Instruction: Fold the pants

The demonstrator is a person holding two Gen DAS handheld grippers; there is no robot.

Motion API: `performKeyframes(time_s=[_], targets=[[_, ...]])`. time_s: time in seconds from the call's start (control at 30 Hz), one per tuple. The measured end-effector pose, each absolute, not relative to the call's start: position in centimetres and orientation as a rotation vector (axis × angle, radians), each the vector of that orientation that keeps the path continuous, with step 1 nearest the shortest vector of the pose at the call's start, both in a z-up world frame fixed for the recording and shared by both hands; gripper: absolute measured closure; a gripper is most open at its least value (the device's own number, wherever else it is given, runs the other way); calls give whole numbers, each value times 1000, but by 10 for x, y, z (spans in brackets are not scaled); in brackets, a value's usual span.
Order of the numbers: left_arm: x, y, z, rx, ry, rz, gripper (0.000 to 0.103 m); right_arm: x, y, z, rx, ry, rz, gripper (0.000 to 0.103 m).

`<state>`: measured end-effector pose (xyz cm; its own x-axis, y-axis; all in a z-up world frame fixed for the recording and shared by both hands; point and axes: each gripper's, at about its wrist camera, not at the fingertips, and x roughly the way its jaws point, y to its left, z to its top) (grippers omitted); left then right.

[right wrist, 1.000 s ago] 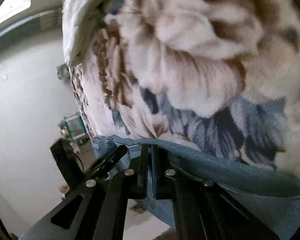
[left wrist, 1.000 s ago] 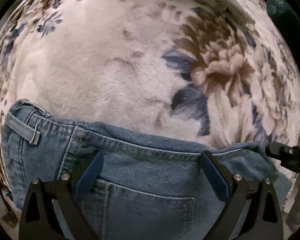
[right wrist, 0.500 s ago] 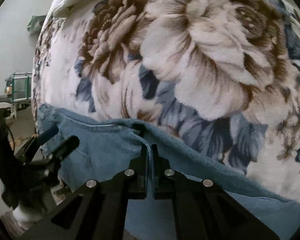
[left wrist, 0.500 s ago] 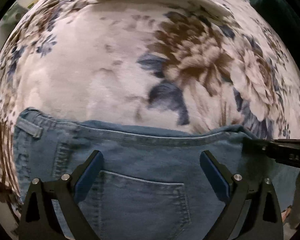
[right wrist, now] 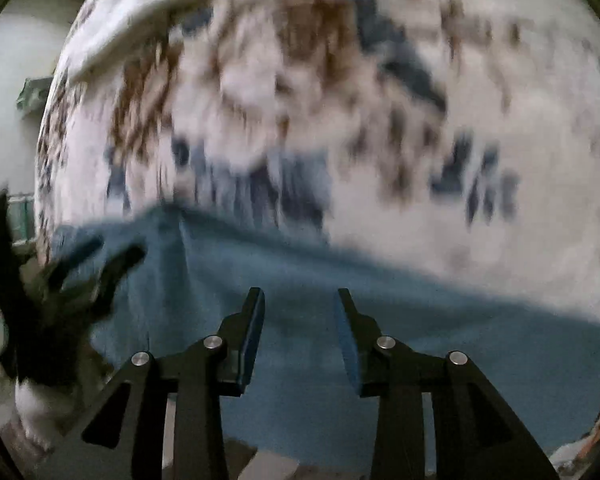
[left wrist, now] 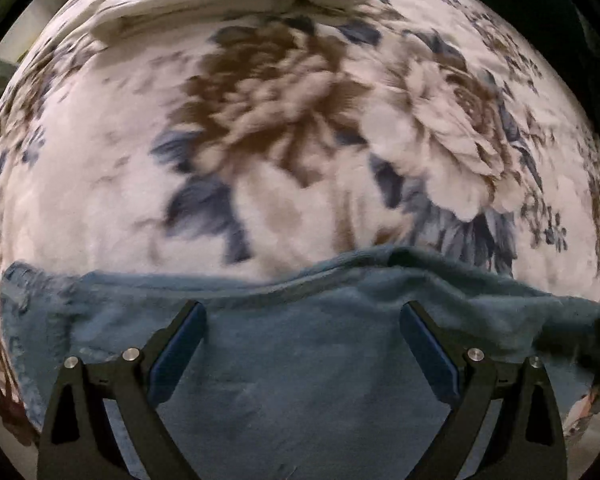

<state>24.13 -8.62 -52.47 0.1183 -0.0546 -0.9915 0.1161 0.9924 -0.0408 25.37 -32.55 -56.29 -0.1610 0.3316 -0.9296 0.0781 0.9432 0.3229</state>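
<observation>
Right gripper (right wrist: 300, 320): jaws have just been opened, parted a little, nothing pinched between them, so the denim edge looks let go. Left gripper (left wrist: 302, 334) is spread wide and empty, hung over the pants (left wrist: 300, 360). The pants are laid along the near edge of the flowered blanket (left wrist: 100, 200), a fold ridge seen at the far side. Probably one fold is done; smoothing and further folds are likely left. Pretty blurry though.

Probably a bedroom: plush floral blanket (left wrist: 300, 140) (blurred) covers a bed.
</observation>
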Motion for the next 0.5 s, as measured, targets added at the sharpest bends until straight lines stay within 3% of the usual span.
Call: performKeyframes(time_s=[0.1,0.33,0.5], targets=[[251,-109,-550,149,1448,-101,3,241,-313,-586,270,1745,235,65],[276,-114,-572,87,1483,-68,0,248,-334,-622,566,1562,-4,89],[282,-116,-550,64,1489,-43,0,238,-352,-618,707,1522,-1,86]])
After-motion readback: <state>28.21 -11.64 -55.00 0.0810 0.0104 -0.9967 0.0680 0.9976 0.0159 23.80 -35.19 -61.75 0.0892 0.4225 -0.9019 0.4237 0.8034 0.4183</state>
